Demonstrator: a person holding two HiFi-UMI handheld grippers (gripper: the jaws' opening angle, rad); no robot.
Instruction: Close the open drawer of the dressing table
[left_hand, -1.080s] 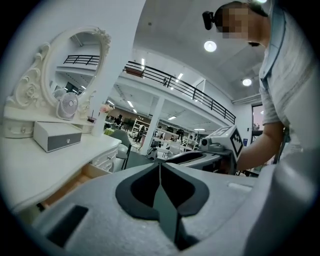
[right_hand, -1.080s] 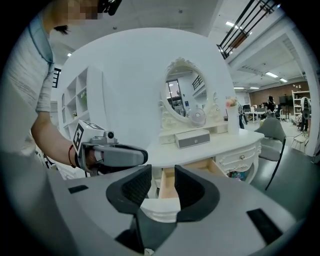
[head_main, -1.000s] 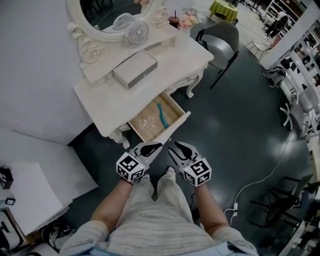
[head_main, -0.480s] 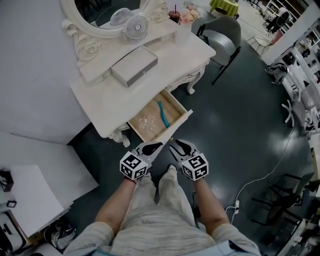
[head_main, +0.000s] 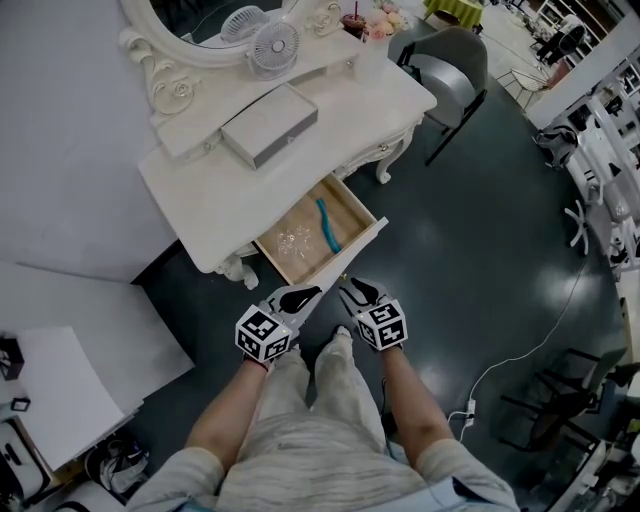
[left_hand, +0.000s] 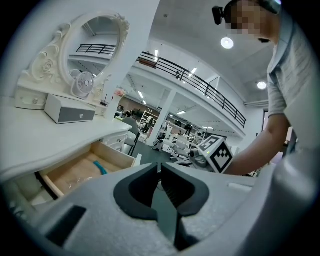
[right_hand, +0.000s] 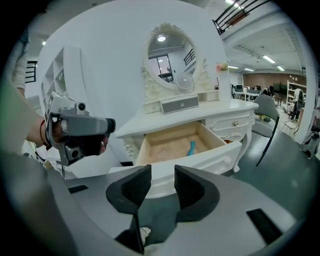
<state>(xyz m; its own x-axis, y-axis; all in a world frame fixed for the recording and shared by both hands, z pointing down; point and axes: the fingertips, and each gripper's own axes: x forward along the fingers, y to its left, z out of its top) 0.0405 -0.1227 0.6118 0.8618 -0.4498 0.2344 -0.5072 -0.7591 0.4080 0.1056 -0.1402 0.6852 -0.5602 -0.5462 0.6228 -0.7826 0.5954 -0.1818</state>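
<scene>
The white dressing table (head_main: 215, 195) stands ahead with its wooden drawer (head_main: 362, 240) pulled out. Inside lie a teal item (head_main: 327, 226) and a clear crinkled thing (head_main: 290, 243). My left gripper (head_main: 300, 297) hovers just short of the drawer front, jaws shut and empty. The right gripper (head_main: 354, 291) is beside it, jaws a little apart, open, holding nothing. The right gripper view shows the drawer (right_hand: 215, 158) straight ahead past the right gripper (right_hand: 162, 171), with the teal item (right_hand: 191, 147) in it. In the left gripper view the drawer (left_hand: 120, 155) is left of the left gripper (left_hand: 160, 167).
On the tabletop sit a grey box (head_main: 270, 125), a small fan (head_main: 274, 46) and flowers (head_main: 378, 30) before an oval mirror. A grey chair (head_main: 452, 72) stands right of the table. A white cable (head_main: 530, 350) runs across the dark floor. A white board (head_main: 60, 390) lies left.
The right gripper has moved a little up and left, nearer the drawer front. The left gripper has hardly moved. The drawer is as far out as before.
</scene>
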